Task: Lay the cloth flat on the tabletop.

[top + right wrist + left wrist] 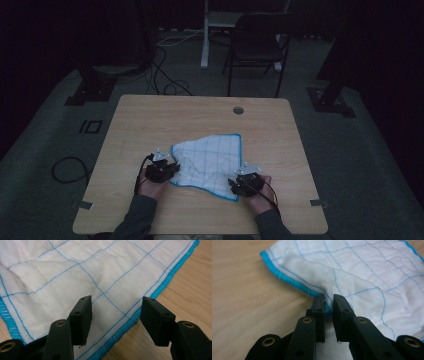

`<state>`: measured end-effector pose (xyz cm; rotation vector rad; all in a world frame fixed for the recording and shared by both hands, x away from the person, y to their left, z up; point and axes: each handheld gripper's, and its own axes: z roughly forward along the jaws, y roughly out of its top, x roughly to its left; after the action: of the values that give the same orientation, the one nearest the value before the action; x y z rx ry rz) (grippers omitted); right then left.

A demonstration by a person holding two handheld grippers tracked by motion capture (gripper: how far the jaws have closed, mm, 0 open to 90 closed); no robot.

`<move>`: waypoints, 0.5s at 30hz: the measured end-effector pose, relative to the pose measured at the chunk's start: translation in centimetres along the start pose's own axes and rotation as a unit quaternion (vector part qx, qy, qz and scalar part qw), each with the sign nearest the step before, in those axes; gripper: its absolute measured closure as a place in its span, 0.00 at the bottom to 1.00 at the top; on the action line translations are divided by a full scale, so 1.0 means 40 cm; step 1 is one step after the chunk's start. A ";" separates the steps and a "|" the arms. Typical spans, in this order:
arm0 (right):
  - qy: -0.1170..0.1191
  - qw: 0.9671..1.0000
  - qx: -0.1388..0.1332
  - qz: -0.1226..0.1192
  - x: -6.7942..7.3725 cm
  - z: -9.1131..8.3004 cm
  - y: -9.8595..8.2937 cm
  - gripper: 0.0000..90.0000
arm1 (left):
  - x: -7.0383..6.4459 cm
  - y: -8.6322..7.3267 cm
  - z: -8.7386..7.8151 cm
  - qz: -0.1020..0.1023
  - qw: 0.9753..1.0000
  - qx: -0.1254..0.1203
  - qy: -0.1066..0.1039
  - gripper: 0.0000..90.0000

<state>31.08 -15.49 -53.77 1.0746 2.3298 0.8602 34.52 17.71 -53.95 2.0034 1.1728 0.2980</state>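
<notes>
- Your sleeves enter from the bottom edge of the high view; they are cut off at the frame and dim in the low light.
- Your left gripper [161, 170] sits at the near-left edge of the cloth [212, 162]. In the left gripper view, the left gripper [328, 301] has its jaws drawn almost together, with a raised fold of the cloth [362, 272] pinched in the narrow slot between them. The blue hem runs into the jaws and is hidden behind the left one.
- Your right gripper [246, 181] sits at the near-right corner of the cloth. In the right gripper view, the right gripper [116, 308] has its jaws spread wide, straddling the blue hem of the cloth [75, 272]. They hold nothing; whether the tips touch the fabric cannot be told from here.
- The cloth is white with a thin blue grid and a bright blue border. It lies rumpled, not square, on the near half of the wooden table [150, 120], between your two grippers. Its near corner is partly covered by the right gripper in the high view.
- The round cable hole [238, 110] sits near the table's far edge, well apart from the cloth.
- Beyond the table stands a dark folding chair [257, 42]. Loose cables [165, 75] lie on the floor. Detail there is lost in the dark.
</notes>
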 end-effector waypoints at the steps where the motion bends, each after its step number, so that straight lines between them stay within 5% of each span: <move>1: -0.001 1.000 0.000 -0.002 0.001 -0.001 -0.001 0.48 | 0.000 -0.006 -0.005 0.000 1.000 0.001 -0.001 0.90; 15: 0.001 1.000 0.006 0.003 -0.001 -0.023 -0.022 0.47 | -0.037 -0.066 -0.083 -0.002 1.000 0.018 0.012 0.84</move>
<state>30.10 -16.29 -53.69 1.0859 2.3367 0.8513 30.23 18.90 -53.38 2.0336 1.2046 0.3006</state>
